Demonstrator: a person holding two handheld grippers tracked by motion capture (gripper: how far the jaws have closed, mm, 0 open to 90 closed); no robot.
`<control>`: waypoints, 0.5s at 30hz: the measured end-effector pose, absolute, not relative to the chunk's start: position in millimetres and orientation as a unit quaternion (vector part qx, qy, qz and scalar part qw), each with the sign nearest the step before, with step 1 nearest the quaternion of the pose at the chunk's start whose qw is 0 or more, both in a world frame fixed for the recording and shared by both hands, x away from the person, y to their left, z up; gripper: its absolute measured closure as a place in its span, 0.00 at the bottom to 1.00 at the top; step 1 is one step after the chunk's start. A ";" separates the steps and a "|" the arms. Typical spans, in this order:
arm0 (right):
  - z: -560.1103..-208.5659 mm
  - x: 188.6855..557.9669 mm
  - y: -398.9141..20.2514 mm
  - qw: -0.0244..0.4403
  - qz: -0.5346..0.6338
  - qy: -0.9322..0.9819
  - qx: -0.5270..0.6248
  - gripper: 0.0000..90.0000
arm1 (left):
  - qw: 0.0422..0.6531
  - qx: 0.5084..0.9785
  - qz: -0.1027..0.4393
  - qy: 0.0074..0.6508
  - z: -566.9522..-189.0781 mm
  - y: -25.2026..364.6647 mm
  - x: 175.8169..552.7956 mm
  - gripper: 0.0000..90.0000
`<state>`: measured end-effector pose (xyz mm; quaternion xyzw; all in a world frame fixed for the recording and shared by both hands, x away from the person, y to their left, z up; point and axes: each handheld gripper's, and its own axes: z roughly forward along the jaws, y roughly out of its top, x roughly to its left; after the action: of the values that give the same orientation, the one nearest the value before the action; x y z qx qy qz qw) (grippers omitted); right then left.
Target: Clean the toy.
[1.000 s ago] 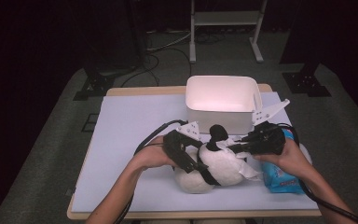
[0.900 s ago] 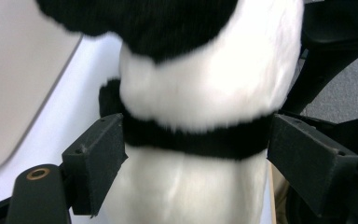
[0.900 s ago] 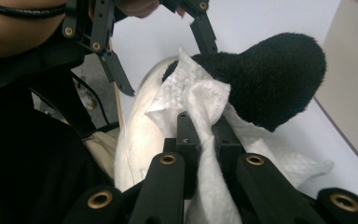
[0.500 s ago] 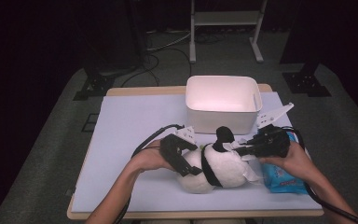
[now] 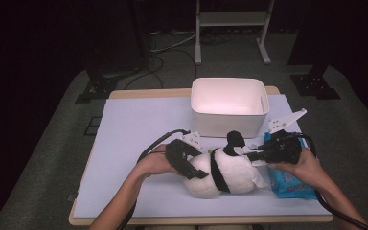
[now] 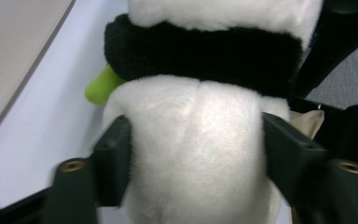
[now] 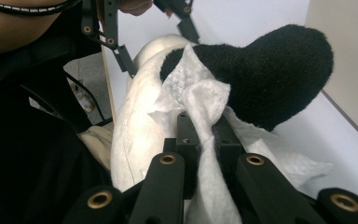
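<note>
A white and black plush panda (image 5: 225,175) lies on its side on the pale mat, near the front edge. My left gripper (image 5: 194,165) has come in from the left. Its jaws have just been closing, and they now press into both sides of the white plush body (image 6: 196,135). A green piece (image 6: 100,86) sticks out beside the black band. My right gripper (image 5: 250,155) is shut on a white wipe (image 7: 200,100). It holds the wipe against the panda under a black plush limb (image 7: 270,65).
A white bin (image 5: 227,125) stands just behind the panda. A blue wipe pack (image 5: 292,184) lies under the right hand at the mat's right side. The mat's left half is bare. Table edges run close at the front and right.
The left jaws have narrowed onto the plush body. The right hand with the wipe has sunk slightly and shifted a little to the right against the panda.
</note>
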<state>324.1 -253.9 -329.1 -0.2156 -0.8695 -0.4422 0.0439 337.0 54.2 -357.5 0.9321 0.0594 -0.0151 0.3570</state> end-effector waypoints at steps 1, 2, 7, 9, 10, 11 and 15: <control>-328.8 324.1 -254.7 0.046 -0.444 -0.869 -0.216 0.93 | 0.358 0.932 -0.013 0.060 -356.5 53.8 336.4 0.42; -328.4 324.4 -255.5 0.042 -0.445 -0.868 -0.215 0.93 | 0.358 0.932 -0.010 0.060 -355.0 53.7 336.5 0.43; -326.7 326.0 -257.8 0.025 -0.446 -0.867 -0.222 0.93 | 0.355 0.932 0.004 0.066 -346.8 57.0 340.1 0.47; -328.1 326.8 -257.1 0.023 -0.444 -0.867 -0.223 0.93 | 0.353 0.933 0.009 0.067 -344.6 58.5 340.9 0.47; -329.9 328.1 -256.1 0.024 -0.443 -0.868 -0.225 0.93 | 0.349 0.934 0.014 0.067 -342.5 60.3 341.4 0.47; -335.2 332.3 -254.0 0.028 -0.445 -0.865 -0.229 0.93 | 0.341 0.937 0.026 0.070 -338.4 63.9 342.7 0.47; -344.4 339.0 -243.4 0.042 -0.442 -0.865 -0.232 0.93 | 0.320 0.944 0.038 0.065 -334.7 69.6 342.1 0.47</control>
<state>339.0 -243.4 -344.4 -0.2325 -0.8652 -0.4423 0.0425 342.1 69.6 -334.7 0.9445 0.0651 0.0377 0.3199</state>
